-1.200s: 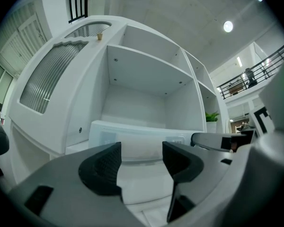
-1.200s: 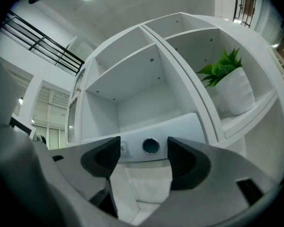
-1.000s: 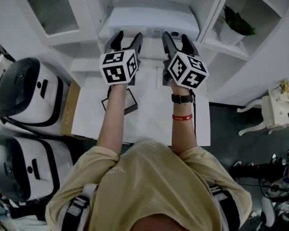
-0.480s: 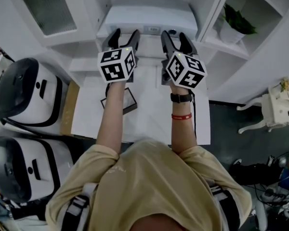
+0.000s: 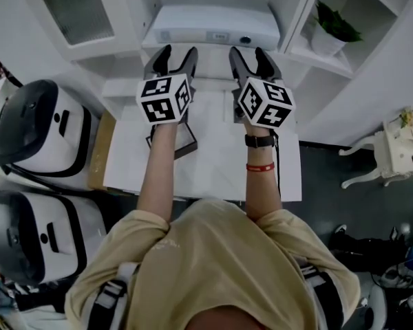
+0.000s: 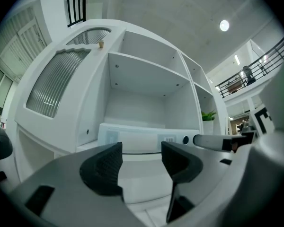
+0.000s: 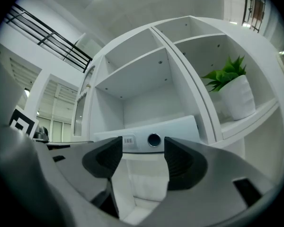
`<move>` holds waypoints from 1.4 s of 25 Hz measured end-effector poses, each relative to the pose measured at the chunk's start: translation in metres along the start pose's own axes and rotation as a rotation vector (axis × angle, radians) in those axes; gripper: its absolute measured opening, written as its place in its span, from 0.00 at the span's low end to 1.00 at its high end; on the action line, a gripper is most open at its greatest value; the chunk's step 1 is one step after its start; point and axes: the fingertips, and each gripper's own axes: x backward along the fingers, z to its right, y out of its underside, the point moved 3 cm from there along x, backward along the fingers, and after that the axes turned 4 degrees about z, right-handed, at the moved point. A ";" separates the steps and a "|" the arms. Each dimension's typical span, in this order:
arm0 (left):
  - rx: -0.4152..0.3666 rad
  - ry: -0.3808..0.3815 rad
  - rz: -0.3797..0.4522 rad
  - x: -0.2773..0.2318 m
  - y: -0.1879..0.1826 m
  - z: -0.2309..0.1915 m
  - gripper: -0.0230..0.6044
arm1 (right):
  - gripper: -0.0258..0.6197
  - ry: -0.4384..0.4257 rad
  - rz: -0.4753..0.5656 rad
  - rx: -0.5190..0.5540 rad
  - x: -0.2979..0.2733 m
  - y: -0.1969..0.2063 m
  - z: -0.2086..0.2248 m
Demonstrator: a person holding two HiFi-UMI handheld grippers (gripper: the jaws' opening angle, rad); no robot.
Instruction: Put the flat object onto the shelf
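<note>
A flat white box (image 5: 217,26) with a round lens on its front lies on the lower middle shelf of the white shelf unit (image 5: 299,40). It also shows in the left gripper view (image 6: 142,140) and the right gripper view (image 7: 154,135). My left gripper (image 5: 177,55) (image 6: 142,161) hangs just before the box, its jaws closing a little with nothing between them. Beside it my right gripper (image 5: 250,53) (image 7: 143,156) stands open and empty, aimed at the box's lens end. Neither gripper touches the box.
A dark-framed flat panel (image 5: 184,141) lies on the white table (image 5: 213,167) under my left forearm. A potted plant (image 5: 330,29) fills the right shelf bay. A ribbed-glass cabinet door (image 5: 76,9) is at the left. Two white-and-black appliances (image 5: 38,133) (image 5: 34,236) stand left of the table.
Both grippers have crept a little forward toward the shelf, the left one drifting slightly left. The white box has not moved.
</note>
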 end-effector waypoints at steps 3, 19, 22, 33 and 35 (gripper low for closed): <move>0.001 0.001 -0.009 0.017 0.004 0.003 0.47 | 0.48 0.001 -0.024 0.008 0.016 0.005 -0.005; 0.001 0.004 -0.059 0.140 0.043 0.023 0.38 | 0.38 0.009 -0.111 0.034 0.129 0.038 -0.029; 0.003 -0.004 -0.075 0.167 0.055 0.026 0.35 | 0.33 0.013 -0.135 0.028 0.155 0.049 -0.030; -0.009 -0.005 -0.100 0.248 0.079 0.038 0.23 | 0.20 0.007 -0.192 0.042 0.239 0.078 -0.043; -0.012 -0.003 -0.104 0.259 0.085 0.040 0.21 | 0.18 0.015 -0.186 0.045 0.252 0.079 -0.045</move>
